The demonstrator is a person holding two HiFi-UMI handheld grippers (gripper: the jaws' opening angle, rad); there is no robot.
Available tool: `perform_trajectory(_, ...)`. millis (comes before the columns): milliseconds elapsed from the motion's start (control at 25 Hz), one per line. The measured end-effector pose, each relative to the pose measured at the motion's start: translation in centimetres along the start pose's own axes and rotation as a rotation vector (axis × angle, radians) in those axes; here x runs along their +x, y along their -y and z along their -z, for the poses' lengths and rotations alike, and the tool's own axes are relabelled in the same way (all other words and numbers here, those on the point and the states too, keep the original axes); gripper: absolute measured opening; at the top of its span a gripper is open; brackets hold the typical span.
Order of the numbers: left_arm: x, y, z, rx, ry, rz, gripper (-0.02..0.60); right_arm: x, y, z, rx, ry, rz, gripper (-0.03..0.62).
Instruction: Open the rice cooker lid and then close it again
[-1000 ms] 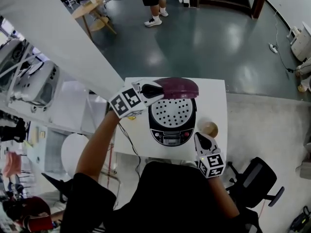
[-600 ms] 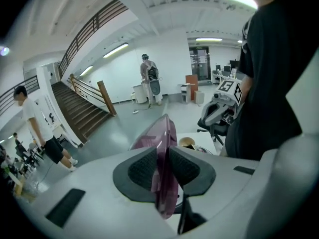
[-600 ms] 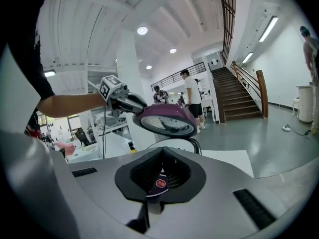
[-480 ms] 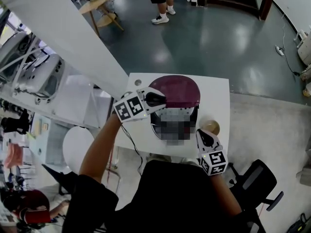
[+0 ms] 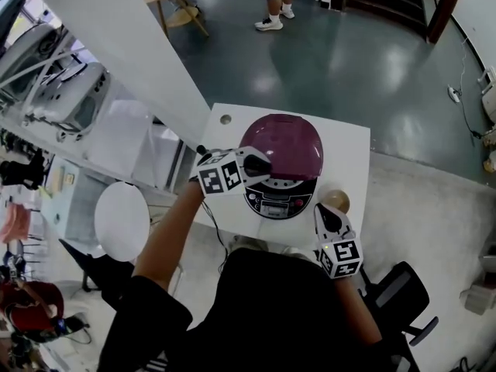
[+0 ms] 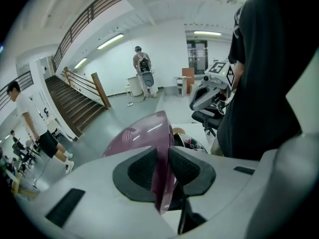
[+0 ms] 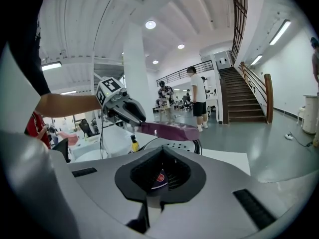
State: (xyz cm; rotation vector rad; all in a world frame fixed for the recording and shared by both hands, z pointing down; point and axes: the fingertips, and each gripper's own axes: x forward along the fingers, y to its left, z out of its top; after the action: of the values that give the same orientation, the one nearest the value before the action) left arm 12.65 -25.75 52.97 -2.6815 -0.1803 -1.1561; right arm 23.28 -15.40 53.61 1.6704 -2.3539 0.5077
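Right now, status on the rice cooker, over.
Left claw shut on lid. Right claw shut, empty. Lid ajar, not latched. Cup beside cooker, outside lid.

A large lab hall is indicated by the polished floor [image 5: 349, 68], staircase [image 7: 246, 101], white table [image 5: 350, 149] and office chair [image 5: 404, 291].

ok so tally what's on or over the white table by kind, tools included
rice cooker: 1
tan cup: 1
tool: 2 (left tool, right tool)
total: 4
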Motion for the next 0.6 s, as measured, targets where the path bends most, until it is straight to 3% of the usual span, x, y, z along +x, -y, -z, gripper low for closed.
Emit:
perform_trajectory(160, 0.0, 0.1, 0.0, -0.050, 0.040, -0.033, 0.078, -0.1, -0.7, 0.3, 0.007, -0.002, -0.022, 0.000)
perform_trajectory(600, 1.6, 1.4, 1.4, -0.038, 0.006, -0.030, 0.077, -0.6, -0.6, 0.4, 0.026, 0.015, -0.011, 0.000)
